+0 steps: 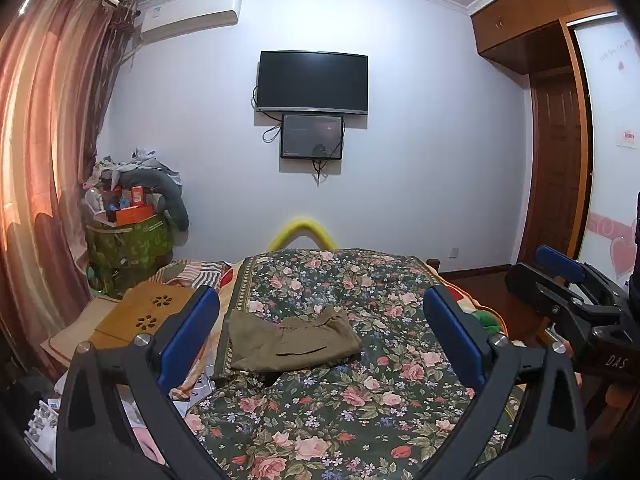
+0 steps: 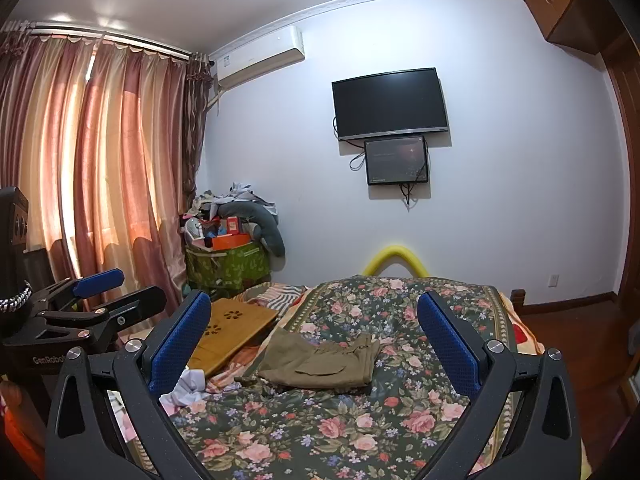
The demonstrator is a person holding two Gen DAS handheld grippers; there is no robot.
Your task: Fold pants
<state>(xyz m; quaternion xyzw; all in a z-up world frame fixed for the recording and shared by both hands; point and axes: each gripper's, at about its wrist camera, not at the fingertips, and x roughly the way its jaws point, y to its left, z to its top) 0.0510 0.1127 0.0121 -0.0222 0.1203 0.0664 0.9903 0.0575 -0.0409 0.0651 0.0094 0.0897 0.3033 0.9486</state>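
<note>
We hold both claws above the near end of a bed covered with a dark green floral quilt (image 1: 352, 412). The left claw (image 1: 320, 332) stands fully open, its two blue-padded fingers (image 1: 456, 336) spread wide with nothing between them. The right claw (image 2: 314, 336) is likewise spread open and empty; in the left wrist view it also appears at the right edge of the frame, and there too its jaws stand apart.

The olive-green folded pants (image 1: 294, 342) lie flat on the quilt, in the centre of the frame in both views, well apart from either claw. In the left wrist view the bundle sits slightly left of centre, near the quilt's left border; a pocket slit runs across its top layer. In the right wrist view a gathered waistband portion rests on the upper right part of the bundle.

A light wooden lap tray with flower-shaped cut-outs (image 2: 228, 332) lies beside the quilt, at centre left of the frame. A crumpled white cloth (image 2: 186, 390) lies just below it, beside the left finger. A yellow curved foam tube (image 1: 302, 232) rises behind the far end of the bed. A black wall-mounted television (image 1: 312, 82) hangs in the upper centre, with a smaller dark screen (image 1: 312, 136) directly beneath it.
</note>
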